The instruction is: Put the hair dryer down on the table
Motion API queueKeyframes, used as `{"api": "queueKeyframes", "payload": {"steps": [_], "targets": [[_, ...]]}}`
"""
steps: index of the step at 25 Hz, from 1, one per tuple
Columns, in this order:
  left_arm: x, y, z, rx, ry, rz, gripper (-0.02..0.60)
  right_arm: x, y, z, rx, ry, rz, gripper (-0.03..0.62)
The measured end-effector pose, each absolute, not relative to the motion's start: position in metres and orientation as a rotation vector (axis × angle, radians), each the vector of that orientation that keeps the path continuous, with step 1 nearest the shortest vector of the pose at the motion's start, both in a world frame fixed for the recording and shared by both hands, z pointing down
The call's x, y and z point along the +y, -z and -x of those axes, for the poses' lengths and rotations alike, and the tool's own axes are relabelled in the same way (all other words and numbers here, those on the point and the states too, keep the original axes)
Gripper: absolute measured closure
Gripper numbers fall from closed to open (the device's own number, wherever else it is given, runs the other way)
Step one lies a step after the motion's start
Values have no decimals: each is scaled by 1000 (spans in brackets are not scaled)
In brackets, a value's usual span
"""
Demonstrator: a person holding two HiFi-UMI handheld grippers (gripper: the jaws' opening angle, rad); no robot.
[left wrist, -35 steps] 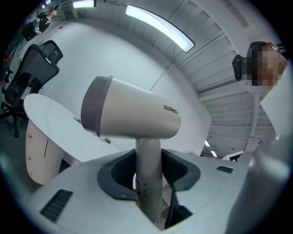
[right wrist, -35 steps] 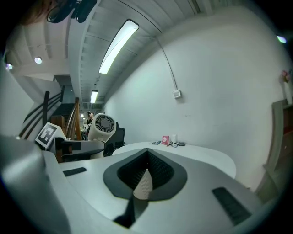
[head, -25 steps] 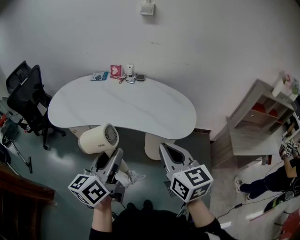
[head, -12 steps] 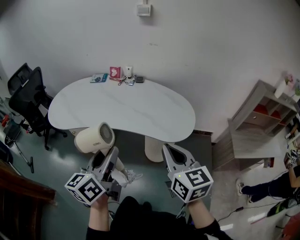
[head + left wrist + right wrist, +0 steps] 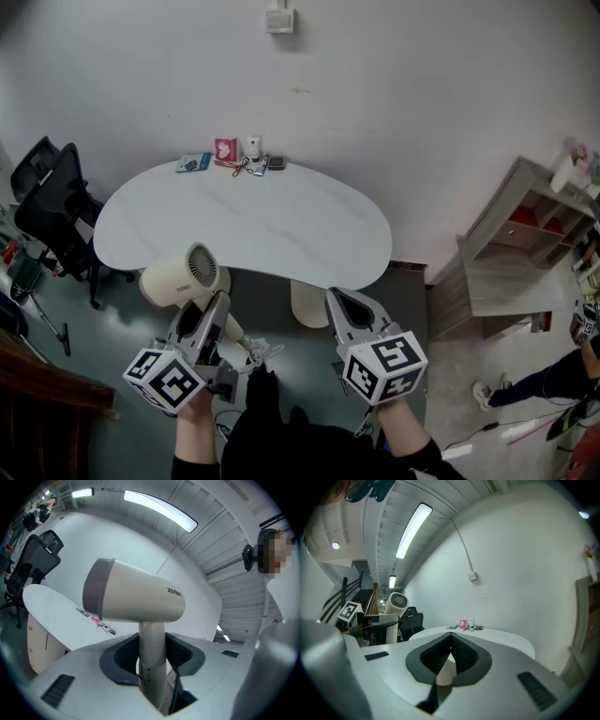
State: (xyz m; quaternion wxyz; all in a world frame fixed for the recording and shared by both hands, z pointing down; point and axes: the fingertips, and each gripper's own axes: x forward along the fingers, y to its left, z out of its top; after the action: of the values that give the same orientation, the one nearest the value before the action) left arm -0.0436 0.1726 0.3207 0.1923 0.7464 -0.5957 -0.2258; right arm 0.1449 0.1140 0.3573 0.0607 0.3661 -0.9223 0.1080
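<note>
Hair dryer (image 5: 178,277), cream-coloured, stands upright in your left hand-held gripper (image 5: 208,309), whose jaws clamp its handle. Its barrel runs crosswise above them, nozzle to your left, vented back to your right. It hangs over the floor just short of the near edge of the white table (image 5: 281,225), which lies straight ahead. Your right hand-held gripper (image 5: 337,300) is empty, jaws together. Small items (image 5: 234,155) sit at the table's far edge by a white wall; a black chair (image 5: 47,197) stands left
</note>
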Motion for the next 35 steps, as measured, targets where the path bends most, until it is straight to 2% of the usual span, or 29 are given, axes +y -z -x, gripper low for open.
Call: {"api": "queueKeyframes", "payload": {"steps": [10,24,35], "targets": [[129,-318,97,-1661,658,-2105,414,63,-361,-96,-2759,-298,-1117,594],[37,-289,213,-1634,605,-2150,414,-44,-363,26,-2731,-327,-1095,594],[-35,-265,246,-1486,647,-2235,414,-86,-358,75,-2713,-311,-1136,594]]}}
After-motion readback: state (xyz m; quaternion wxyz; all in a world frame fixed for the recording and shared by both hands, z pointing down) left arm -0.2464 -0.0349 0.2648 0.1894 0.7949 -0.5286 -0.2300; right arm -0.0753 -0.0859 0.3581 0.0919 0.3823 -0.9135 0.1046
